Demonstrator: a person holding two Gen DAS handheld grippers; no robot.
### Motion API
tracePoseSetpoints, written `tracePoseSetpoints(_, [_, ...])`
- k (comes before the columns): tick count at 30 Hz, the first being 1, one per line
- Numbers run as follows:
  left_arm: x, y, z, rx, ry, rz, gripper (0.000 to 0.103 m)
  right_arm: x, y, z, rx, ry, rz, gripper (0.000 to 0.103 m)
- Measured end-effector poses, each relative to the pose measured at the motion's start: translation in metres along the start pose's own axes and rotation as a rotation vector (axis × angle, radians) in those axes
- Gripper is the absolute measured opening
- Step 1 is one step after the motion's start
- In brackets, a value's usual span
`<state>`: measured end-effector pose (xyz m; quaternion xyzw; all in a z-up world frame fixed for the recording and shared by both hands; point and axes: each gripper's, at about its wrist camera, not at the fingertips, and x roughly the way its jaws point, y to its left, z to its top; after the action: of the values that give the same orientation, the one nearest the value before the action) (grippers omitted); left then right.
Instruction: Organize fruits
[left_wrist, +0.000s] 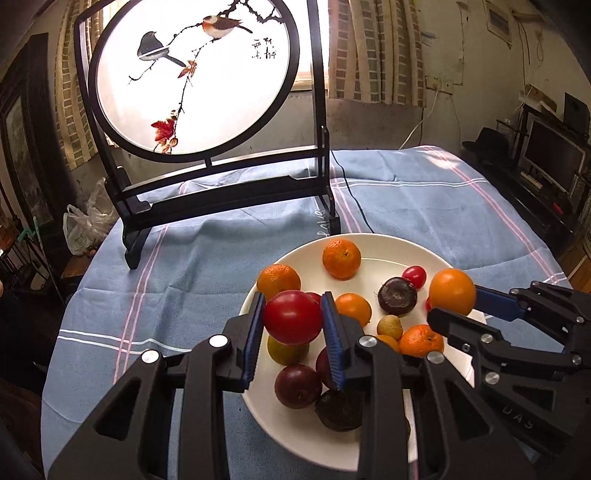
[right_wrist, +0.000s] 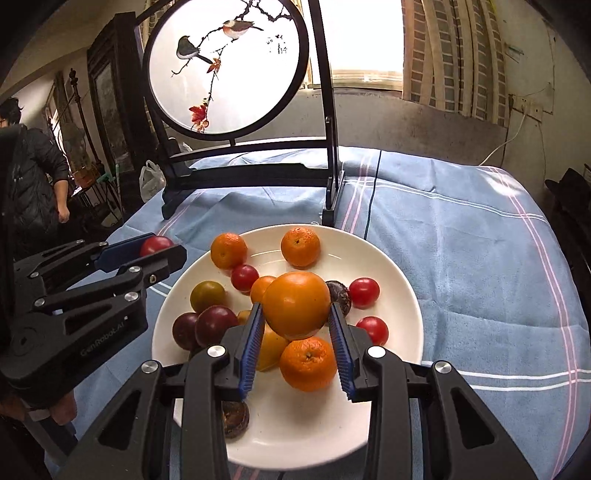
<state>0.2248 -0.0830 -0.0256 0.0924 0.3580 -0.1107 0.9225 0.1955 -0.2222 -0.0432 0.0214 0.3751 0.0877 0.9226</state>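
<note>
On the side of the left gripper (right_wrist: 162, 254), seen from the right wrist view, raised letters read "GenRobot.AI". On the body of the right gripper (left_wrist: 452, 314), seen from the left wrist view, the raised letters "DAS" can be made out. The round painted screen (left_wrist: 192, 77) bears 2 short columns of brush characters beside the birds, too small to read.
</note>
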Motion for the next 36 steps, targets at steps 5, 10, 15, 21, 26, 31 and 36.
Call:
tracePoseSetpoints(5, [0.011,-0.002,-0.005,0.019,0.004,0.059,0.060,0.009,-0.005,0.002,0.028,-0.013,-0.051,0.070])
tracePoseSetpoints(10, [-0.014,0.017,-0.018,-0.027,-0.041,0.078,0.076,-0.032,-0.006,-0.013,0.028,-0.096,-0.041,0.088])
tracePoseSetpoints(15, [-0.073,0.014,-0.046,-0.023,-0.186,0.102,0.096,-0.094,0.011,-0.050,-0.032,-0.281,-0.106,0.100])
tracePoseSetpoints(21, [-0.127,0.014,-0.079,-0.077,-0.277,0.096,0.098,-0.125,0.010,-0.083,0.011,-0.359,-0.124,0.100])
tracePoseSetpoints(26, [-0.147,0.010,-0.095,-0.060,-0.301,0.126,0.098,-0.131,0.029,-0.097,0.013,-0.370,-0.154,0.100])
tracePoseSetpoints(31, [-0.156,0.011,-0.102,-0.067,-0.305,0.127,0.098,-0.131,0.056,-0.106,-0.090,-0.392,-0.236,0.100])
tracePoseSetpoints(36, [-0.159,0.011,-0.104,-0.066,-0.313,0.128,0.098,-0.133,0.068,-0.111,-0.138,-0.404,-0.249,0.100])
